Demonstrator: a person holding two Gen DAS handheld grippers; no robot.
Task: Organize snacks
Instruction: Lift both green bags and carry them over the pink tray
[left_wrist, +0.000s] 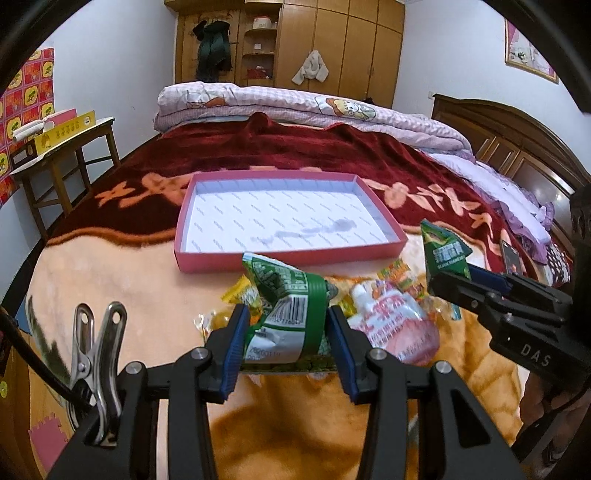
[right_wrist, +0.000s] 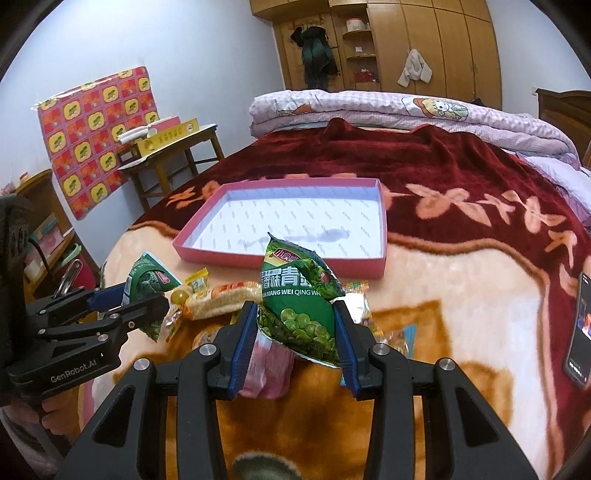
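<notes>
My left gripper (left_wrist: 286, 325) is shut on a green pea snack bag (left_wrist: 288, 306), held above the snack pile; it also shows in the right wrist view (right_wrist: 146, 295). My right gripper (right_wrist: 295, 328) is shut on a second green pea bag (right_wrist: 299, 295), also seen in the left wrist view (left_wrist: 441, 247). A shallow pink box (left_wrist: 288, 258) with white lining sits empty just beyond both bags; it shows in the right wrist view too (right_wrist: 280, 262). Loose snacks lie below: a pink pouch (left_wrist: 391, 321), yellow packets (left_wrist: 240, 291) and a corn-print packet (right_wrist: 221, 299).
The bed carries a red and cream floral blanket (left_wrist: 110, 266). A folded pink quilt (left_wrist: 295, 103) lies at the far end. A phone (right_wrist: 580, 328) lies on the blanket at right. A wooden side table (left_wrist: 62, 155) with boxes stands left of the bed.
</notes>
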